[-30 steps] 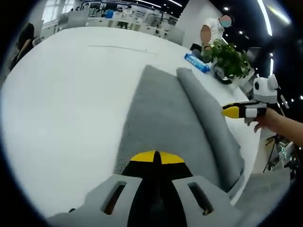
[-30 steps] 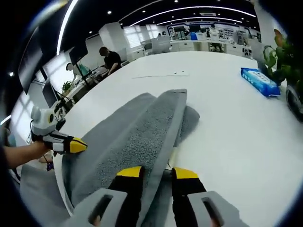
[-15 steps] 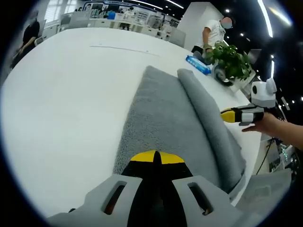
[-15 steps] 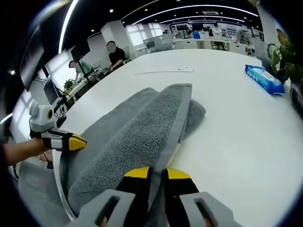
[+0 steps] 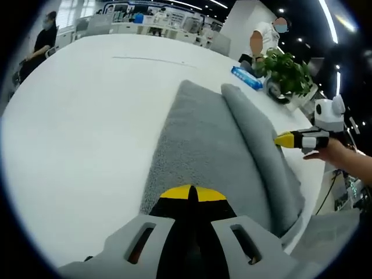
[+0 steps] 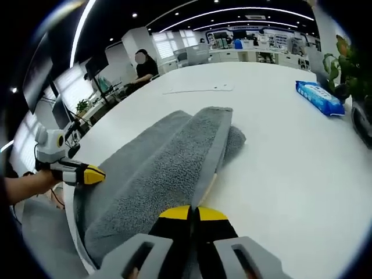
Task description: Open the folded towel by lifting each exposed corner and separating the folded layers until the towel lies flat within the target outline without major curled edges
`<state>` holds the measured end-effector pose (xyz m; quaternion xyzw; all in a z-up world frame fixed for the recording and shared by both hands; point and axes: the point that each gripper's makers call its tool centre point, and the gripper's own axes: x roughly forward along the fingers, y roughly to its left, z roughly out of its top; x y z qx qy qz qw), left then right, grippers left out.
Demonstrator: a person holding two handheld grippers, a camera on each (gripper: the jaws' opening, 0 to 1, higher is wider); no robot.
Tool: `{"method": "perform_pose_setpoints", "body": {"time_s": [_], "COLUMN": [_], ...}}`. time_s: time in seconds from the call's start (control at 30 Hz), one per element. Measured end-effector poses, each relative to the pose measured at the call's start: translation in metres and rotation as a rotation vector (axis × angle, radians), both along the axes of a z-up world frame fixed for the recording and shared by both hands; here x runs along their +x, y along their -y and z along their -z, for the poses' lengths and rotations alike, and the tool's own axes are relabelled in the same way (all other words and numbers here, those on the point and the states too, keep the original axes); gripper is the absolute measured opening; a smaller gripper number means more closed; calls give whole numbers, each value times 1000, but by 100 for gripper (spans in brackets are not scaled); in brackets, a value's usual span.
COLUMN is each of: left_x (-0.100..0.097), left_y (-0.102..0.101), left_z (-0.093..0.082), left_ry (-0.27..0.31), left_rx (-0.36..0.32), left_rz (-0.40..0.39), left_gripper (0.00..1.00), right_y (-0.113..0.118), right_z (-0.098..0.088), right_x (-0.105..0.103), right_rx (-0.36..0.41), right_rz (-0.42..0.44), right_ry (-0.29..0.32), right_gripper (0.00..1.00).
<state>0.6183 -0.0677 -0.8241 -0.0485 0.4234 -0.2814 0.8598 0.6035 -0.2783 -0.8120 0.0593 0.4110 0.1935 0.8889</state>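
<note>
1. Both grippers come first: left gripper (image 5: 189, 193), bottom centre of the left gripper view, jaws pressed together on the towel's near edge; right gripper (image 6: 194, 213), bottom centre of the right gripper view, clamped on the towel's banded edge.
2. White table (image 5: 81, 116) spreads across both views.
3. Grey towel (image 5: 203, 139) lies folded lengthwise mid-frame, a rolled layer along its right side.
4. Potted plant (image 5: 285, 67), upper right.
5. Blue packet (image 6: 317, 97), upper right.
</note>
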Motion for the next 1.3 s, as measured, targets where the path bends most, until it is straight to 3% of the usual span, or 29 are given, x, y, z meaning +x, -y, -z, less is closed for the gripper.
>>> {"method": "perform_pose_setpoints", "body": {"time_s": [0.17,0.43,0.53,0.77,0.97,1.3], "left_x": [0,0,-3,-14,-24,-41], "left_y": [0,3,2,4,1,1], "left_z": [2,-2,3,5,6,6], "left_ry": [39,55,53,71,77,94], "left_rx": [53,34,75,99,100,133], "left_rz": [20,-28,-9,9,17,36], "left_gripper": [0,0,0,0,0,0], "right_y": [11,30,38,51,60,73], "right_z": [-6,-5,-4,0,5,13], "right_x": [-12,-35,-45,-59,-62,-46], "right_rx": [-6,-15,-20,-35,-47,-104], "right_rz": [29,72,90,115,123,101], "right_ry": [7,2,-2,1,-8,-15], "right_gripper": [0,0,0,0,0,0]}}
